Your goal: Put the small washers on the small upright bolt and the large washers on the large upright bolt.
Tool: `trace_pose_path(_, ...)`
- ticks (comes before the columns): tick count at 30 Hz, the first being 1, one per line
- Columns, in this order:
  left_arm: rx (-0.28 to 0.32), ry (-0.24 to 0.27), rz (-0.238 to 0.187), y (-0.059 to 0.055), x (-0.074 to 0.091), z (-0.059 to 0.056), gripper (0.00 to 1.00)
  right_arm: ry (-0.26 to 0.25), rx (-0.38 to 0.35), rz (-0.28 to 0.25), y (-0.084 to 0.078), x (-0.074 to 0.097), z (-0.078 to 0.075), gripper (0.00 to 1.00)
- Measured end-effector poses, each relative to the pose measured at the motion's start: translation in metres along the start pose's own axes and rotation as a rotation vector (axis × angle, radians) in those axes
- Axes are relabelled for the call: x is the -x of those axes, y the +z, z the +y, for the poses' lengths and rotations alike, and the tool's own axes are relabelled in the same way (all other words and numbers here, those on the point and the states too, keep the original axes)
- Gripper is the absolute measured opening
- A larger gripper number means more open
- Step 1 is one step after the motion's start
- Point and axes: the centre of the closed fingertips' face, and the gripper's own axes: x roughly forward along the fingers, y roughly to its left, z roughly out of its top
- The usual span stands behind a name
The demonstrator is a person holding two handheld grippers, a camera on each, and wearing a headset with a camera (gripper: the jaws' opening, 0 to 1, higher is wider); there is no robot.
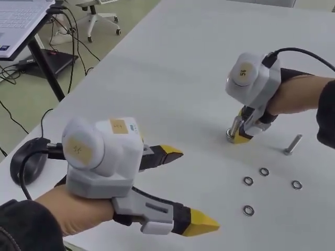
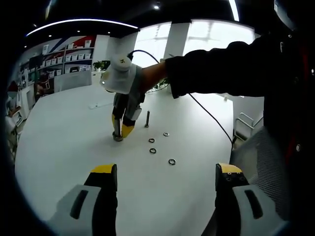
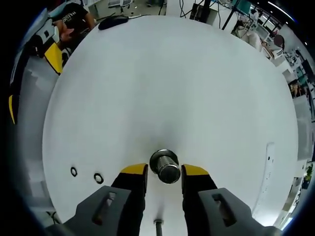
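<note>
Washers (image 1: 248,210): four on the table (image 1: 172,78); bolts (image 1: 293,145): two.

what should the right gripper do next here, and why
Probably let go and lift the right gripper straight up off the large bolt. The bolt already stands upright between its jaw tips, and four washers lie loose on the table, so one of those seems the next pick.
</note>
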Motion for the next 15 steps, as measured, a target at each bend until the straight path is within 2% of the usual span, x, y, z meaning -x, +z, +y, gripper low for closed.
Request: trace_pose_path(15,-0.012,0.000,-0.001,0.0029,-0.0017,0.0000,0.82,0.002,-0.060,-0.055,-0.0069,0.0102,-0.0025,0.37)
